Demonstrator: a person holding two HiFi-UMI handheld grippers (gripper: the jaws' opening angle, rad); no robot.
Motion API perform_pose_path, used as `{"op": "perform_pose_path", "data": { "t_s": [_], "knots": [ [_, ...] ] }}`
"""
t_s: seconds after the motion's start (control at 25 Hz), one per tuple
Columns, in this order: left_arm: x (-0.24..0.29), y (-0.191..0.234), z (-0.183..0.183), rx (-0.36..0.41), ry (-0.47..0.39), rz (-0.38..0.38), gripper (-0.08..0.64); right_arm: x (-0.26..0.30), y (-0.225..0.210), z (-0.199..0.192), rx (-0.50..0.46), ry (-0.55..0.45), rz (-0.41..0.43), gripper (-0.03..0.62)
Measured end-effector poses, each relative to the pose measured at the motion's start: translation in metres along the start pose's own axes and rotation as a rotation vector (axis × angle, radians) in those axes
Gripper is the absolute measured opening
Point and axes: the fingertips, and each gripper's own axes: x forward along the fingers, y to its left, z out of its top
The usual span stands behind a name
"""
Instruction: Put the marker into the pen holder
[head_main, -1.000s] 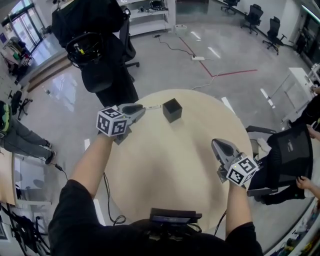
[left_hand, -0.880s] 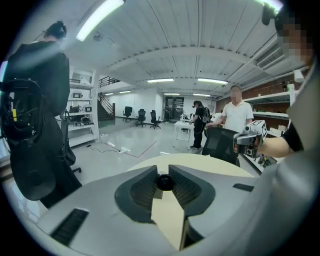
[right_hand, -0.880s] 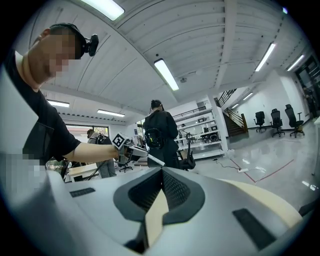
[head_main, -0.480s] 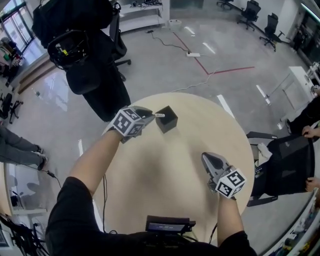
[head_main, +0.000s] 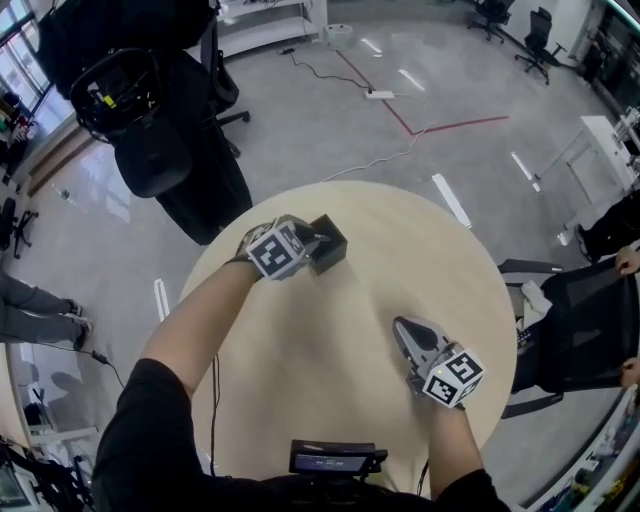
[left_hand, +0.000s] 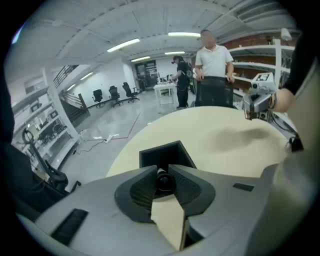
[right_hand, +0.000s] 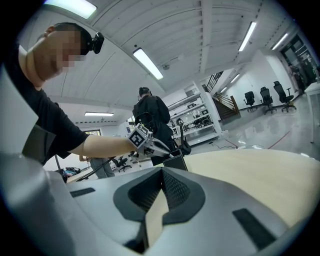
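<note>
The left tongs (left_hand: 163, 168) are clamping the marker (left_hand: 165, 182). Their ribbed pads are pressing on its barrel from both sides, and its dark round end is pointing back towards the camera. The marker is lying along the line of the tongs, so its far tip is leading towards the pen holder (head_main: 332, 252). That black, open-topped box is standing on the far left part of the round bench (head_main: 380, 260), just beyond the tong tips. This hold is probably letting the person aim the marker at the square opening and tip it in. Whether the tip is already over the rim is hard to judge from here.

The right tongs (right_hand: 160, 174) are resting together with nothing between them. They are hanging low over the near right side of the bench, well apart from the holder, and are seemingly being kept out of the way.

No brand or label is showing. Only the marker's end is visible, the holder is plain black, and the cubes on the tongs are carrying square patterns, not words.
</note>
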Motion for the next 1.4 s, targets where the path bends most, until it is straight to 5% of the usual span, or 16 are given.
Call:
{"op": "perform_pose_path", "data": {
  "t_s": [0.12, 0.36, 0.56, 0.76, 1.04, 1.16, 1.4],
  "knots": [
    [0.011, -0.008, -0.003, 0.082, 0.049, -0.013, 0.067, 0.000, 0.000, -0.003, 0.012, -0.003, 0.009, 0.002],
    [0.026, -0.012, -0.004, 0.104, 0.059, -0.017, 0.070, 0.002, 0.003, -0.016, 0.017, 0.008, 0.019, 0.002],
    [0.029, -0.014, -0.001, 0.065, 0.036, -0.013, 0.074, -0.003, 0.004, -0.017, 0.020, 0.013, 0.016, 0.002],
    [0.008, -0.007, 0.014, -0.028, -0.048, 0.025, 0.173, -0.007, 0.012, -0.010, 0.013, 0.005, 0.017, 0.002],
    [-0.091, 0.012, 0.055, -0.178, -0.368, 0.153, 0.171, -0.019, 0.027, 0.012, -0.011, -0.010, 0.007, 0.002],
    [-0.155, -0.010, 0.055, -0.250, -0.541, 0.120, 0.119, -0.023, 0.037, 0.024, -0.024, -0.013, 0.003, 0.002],
    [-0.248, -0.093, -0.003, -0.373, -0.774, 0.023, -0.006, -0.034, 0.064, 0.041, -0.049, -0.025, -0.009, 0.002]
  ]
}}
